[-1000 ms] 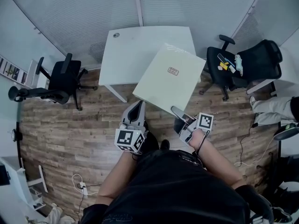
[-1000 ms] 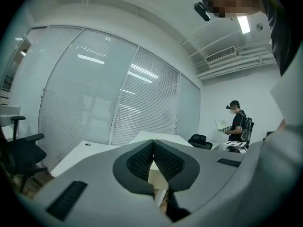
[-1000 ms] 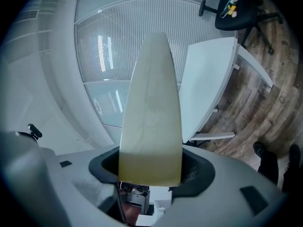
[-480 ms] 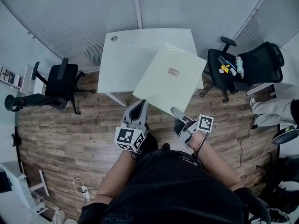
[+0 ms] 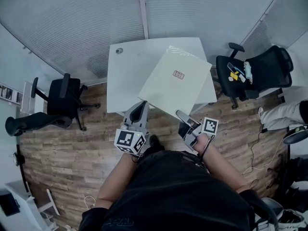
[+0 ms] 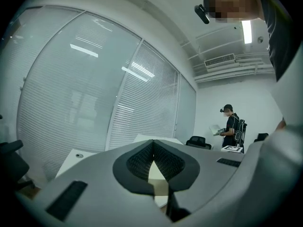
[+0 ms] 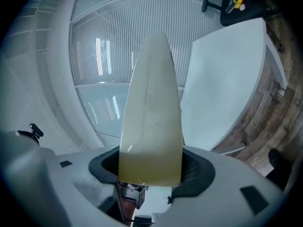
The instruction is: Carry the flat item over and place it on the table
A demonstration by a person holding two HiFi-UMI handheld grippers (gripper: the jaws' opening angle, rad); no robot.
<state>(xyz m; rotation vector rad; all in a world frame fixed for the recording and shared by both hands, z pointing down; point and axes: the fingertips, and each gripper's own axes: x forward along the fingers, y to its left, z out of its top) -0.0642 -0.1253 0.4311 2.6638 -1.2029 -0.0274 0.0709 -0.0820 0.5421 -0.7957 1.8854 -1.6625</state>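
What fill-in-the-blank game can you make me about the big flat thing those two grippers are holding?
1. The left gripper and right gripper are both ____ on the flat item.
2. In the head view, the flat item covers part of the white ____.
3. The left chair and the right chair are both coloured ____.
4. The floor is made of ____ planks.
Missing words: shut; table; black; wooden.
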